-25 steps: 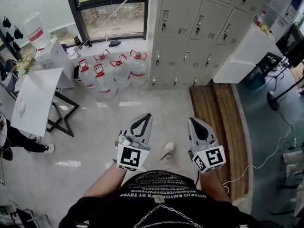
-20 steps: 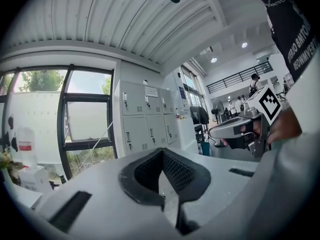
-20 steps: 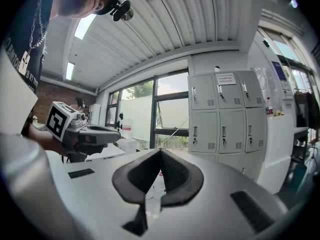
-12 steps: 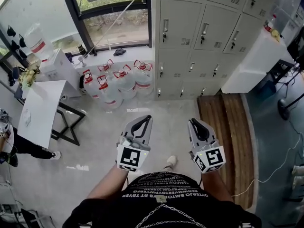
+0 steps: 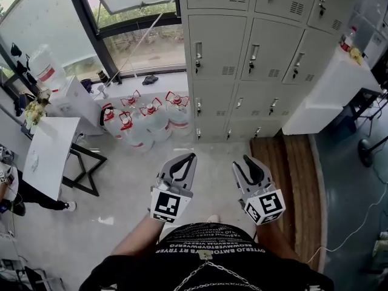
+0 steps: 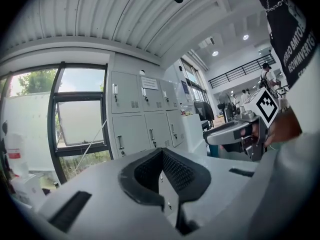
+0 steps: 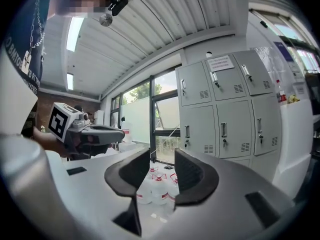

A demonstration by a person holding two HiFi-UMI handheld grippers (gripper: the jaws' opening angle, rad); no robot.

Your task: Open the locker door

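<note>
A bank of grey lockers (image 5: pixel 242 47) stands ahead, all doors closed, each with a small upright handle (image 5: pixel 197 52). Both grippers are held low in front of the person's body, well short of the lockers. My left gripper (image 5: pixel 189 158) points at the lockers with its jaws shut and nothing in them; the left gripper view shows its pads (image 6: pixel 172 171) meeting, with the lockers (image 6: pixel 145 114) far beyond. My right gripper (image 5: pixel 241 161) is opening its jaws. In the right gripper view a gap (image 7: pixel 162 156) shows between the pads with nothing in it, and the lockers (image 7: pixel 225 109) lie to the right.
Several large water jugs (image 5: pixel 148 111) stand on the floor left of the lockers, below a window (image 5: pixel 139 35). A white table (image 5: pixel 48 153) is at the left and a white counter (image 5: pixel 330 83) at the right. A wooden strip (image 5: pixel 288 174) runs along the floor.
The view has come closer to the lockers and tilted up. The right gripper's jaws have gone from shut to parted. Both grippers hold about the same place before the body.
</note>
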